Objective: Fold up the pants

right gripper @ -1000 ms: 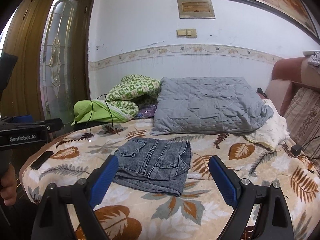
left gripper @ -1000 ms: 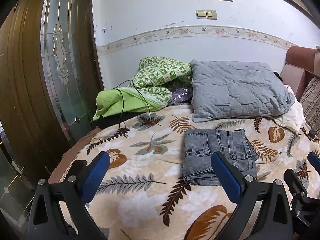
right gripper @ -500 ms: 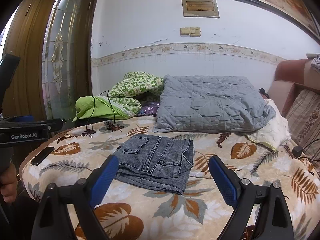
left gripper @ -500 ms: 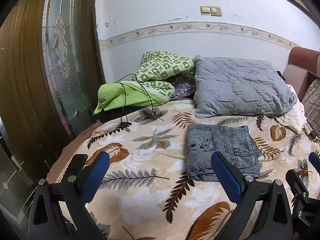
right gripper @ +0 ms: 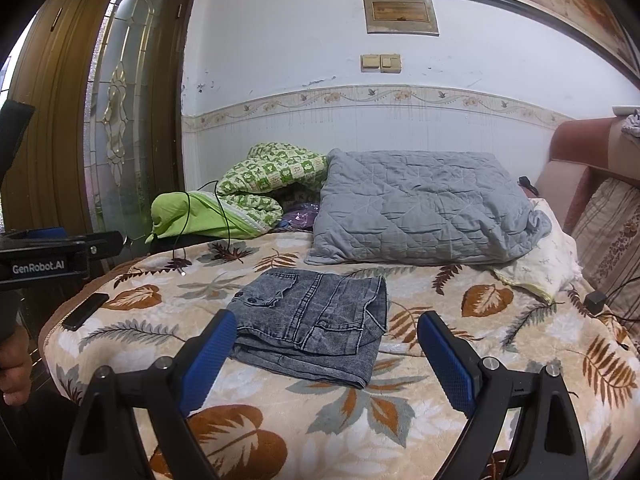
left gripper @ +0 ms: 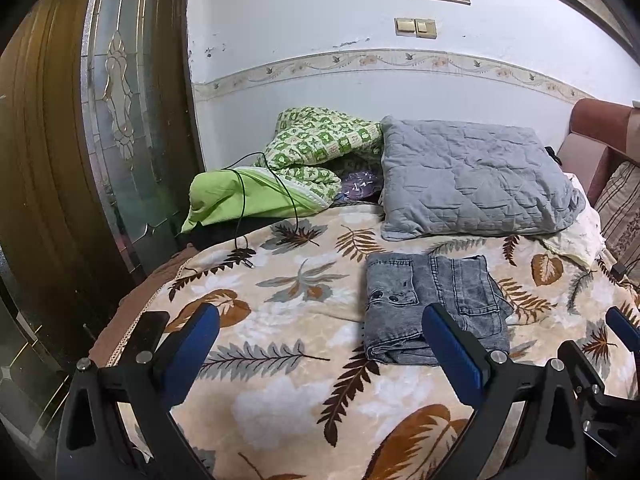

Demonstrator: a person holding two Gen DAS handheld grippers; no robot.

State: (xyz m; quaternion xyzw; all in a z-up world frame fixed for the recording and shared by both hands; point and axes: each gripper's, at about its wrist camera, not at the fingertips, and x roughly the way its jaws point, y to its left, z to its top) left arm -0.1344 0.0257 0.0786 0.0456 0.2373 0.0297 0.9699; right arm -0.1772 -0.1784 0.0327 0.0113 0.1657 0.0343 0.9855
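Grey denim pants (left gripper: 430, 304) lie folded into a compact rectangle on the leaf-patterned blanket (left gripper: 288, 280) of the bed; they also show in the right wrist view (right gripper: 316, 320). My left gripper (left gripper: 320, 344) is open and empty, held above the near part of the bed, left of the pants. My right gripper (right gripper: 326, 348) is open and empty, hovering just in front of the pants. The left gripper's body (right gripper: 52, 256) shows at the left edge of the right wrist view.
A grey quilted pillow (left gripper: 472, 184) and a green patterned quilt (left gripper: 304, 160) lie at the back by the wall. A black cable (left gripper: 256, 216) trails onto the blanket. A dark phone (right gripper: 86, 310) lies at the bed's left edge. A wooden door (left gripper: 80, 120) stands left.
Both grippers have drawn back and risen slightly; the pants stay folded in place. Both stay open.
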